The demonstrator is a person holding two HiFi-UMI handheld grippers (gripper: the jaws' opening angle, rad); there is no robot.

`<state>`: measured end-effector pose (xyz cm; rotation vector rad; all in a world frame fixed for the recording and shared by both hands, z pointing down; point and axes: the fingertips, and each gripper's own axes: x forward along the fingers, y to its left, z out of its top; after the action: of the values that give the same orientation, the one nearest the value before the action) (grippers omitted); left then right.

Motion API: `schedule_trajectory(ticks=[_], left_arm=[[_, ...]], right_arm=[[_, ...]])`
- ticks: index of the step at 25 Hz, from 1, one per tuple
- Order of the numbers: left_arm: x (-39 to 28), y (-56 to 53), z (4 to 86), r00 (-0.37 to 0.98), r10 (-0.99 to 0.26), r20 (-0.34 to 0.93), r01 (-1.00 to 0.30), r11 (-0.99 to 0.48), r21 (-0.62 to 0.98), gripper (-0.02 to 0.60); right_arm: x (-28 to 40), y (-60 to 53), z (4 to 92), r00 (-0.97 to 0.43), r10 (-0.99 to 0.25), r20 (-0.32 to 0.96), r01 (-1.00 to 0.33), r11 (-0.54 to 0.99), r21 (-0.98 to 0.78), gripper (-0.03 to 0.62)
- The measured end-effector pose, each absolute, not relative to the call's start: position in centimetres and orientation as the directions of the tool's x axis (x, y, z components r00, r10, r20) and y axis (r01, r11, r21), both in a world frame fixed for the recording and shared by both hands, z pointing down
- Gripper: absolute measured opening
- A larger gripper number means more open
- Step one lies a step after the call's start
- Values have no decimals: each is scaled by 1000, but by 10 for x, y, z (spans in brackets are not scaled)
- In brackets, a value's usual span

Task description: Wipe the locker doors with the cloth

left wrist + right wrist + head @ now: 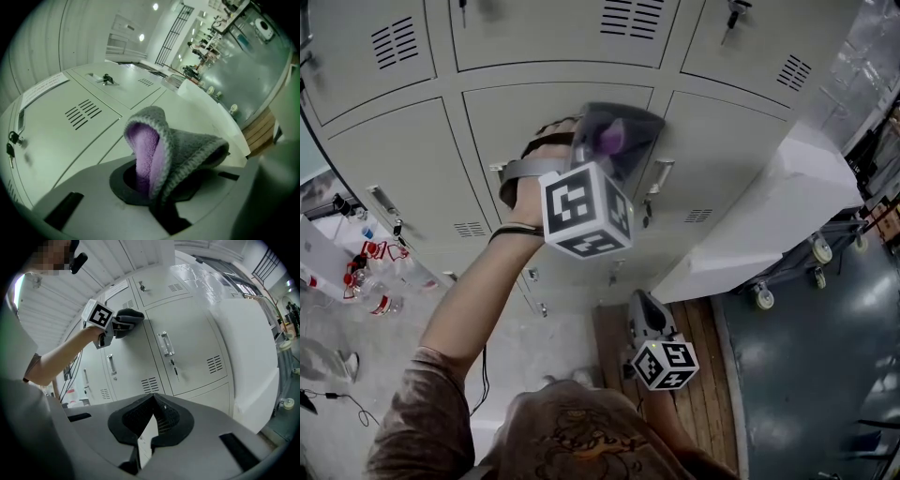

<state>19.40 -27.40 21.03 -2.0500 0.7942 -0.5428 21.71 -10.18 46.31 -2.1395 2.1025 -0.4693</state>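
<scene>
left hand-held gripper (614,141) clamped on cloth (187,150) | cloth folded, grey-purple, against locker door (516,117) | right hand-held gripper (152,401) closed, empty

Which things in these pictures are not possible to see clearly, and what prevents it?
1. Head view: where the cloth meets the locker door, hidden behind the marker cube of the left gripper.
2. Left gripper view: print on the paper label, too small and blurred.
3. Head view: upper lockers, cut off by the top edge.

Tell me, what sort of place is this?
Probably a locker area in a workshop or lab: grey metal lockers with vents and keys, a white unit on casters, and a long equipment-filled hall beyond.
</scene>
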Motion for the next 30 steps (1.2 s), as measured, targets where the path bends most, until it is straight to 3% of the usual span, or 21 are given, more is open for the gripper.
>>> schedule_trajectory(ticks=[30], left_arm=[[192,-275,397,679,-647,347,-240,-642,-728,37]], right_arm=[[226,-97,467,-10,-986,165,-959,-37,-280,-2]])
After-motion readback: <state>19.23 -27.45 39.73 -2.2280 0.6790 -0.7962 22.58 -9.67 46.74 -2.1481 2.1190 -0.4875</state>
